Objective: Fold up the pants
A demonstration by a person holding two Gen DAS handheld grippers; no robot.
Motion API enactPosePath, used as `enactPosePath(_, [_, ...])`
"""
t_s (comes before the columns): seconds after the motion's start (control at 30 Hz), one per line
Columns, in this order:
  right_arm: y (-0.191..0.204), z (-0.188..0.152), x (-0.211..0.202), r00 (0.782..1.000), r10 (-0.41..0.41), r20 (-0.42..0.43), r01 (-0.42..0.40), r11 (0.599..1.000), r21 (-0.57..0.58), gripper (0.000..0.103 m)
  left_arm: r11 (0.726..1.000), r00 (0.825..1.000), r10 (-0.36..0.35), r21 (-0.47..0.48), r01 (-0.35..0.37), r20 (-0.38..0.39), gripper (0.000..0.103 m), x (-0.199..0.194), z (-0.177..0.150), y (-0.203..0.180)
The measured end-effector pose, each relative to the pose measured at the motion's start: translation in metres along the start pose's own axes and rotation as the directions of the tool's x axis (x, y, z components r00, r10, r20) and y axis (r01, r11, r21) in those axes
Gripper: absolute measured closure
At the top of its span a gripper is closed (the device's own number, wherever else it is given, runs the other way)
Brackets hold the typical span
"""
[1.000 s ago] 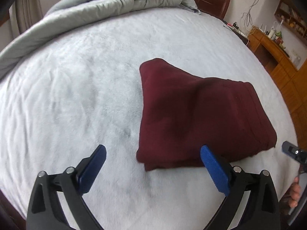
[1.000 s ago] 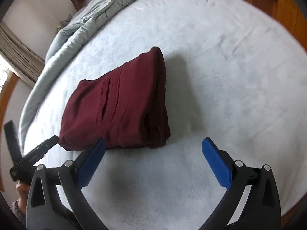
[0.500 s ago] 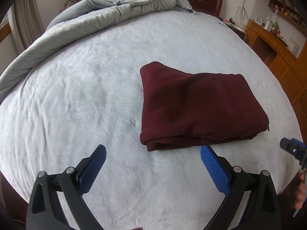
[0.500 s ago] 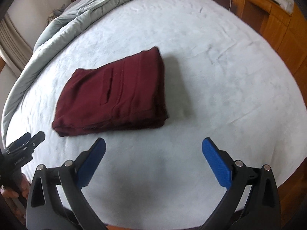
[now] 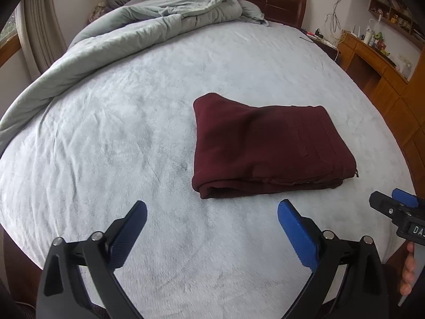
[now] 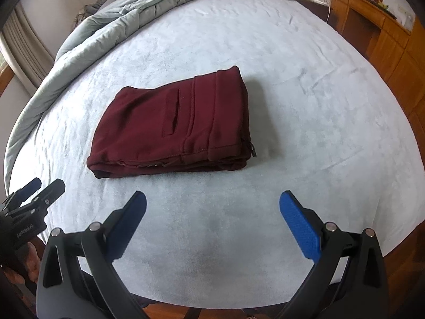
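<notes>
The pants [image 5: 268,143] lie on the bed [image 5: 106,138] as a compact maroon rectangle of several stacked layers, waistband and a slit pocket uppermost, the folded edges facing the near side of the mattress; judging by that tidy stack, the folding looks finished or very nearly so. A grey duvet [image 5: 138,26] is bunched toward the headboard, which leaves the flat middle of the bed free as a working surface, and that is probably why the bundle sits there. The left tool [image 5: 212,214] hovers above the sheet with its blue pads spread wide and nothing between them; the pants lie ahead of it and slightly to its right, apart from both pads. The right tool [image 6: 212,211] is likewise wide apart and empty, with the pants ahead and a little to its left, clear of its pads. Each tool shows at the edge of the other's view, so the two stand side by side at the near edge of the bed, short of the cloth. Neither touches the fabric, a posture that suits letting go and checking the result rather than starting another fold.
</notes>
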State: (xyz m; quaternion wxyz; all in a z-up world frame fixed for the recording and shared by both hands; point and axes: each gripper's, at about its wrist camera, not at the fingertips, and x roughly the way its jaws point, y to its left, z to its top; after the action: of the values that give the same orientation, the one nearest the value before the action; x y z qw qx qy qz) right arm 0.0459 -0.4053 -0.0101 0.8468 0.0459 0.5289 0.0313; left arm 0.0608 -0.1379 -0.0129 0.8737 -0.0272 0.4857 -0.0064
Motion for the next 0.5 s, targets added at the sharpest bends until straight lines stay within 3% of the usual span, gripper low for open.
enactPosePath(0.5, [0.008, 0.001, -0.001, 0.999, -0.036, -0.004, 0.036, 0.999, -0.012, 0.003, 0.998, 0.999, 0.027, 0.048, -0.029, 0.030, 0.004, -0.016, 0.005, -0.012])
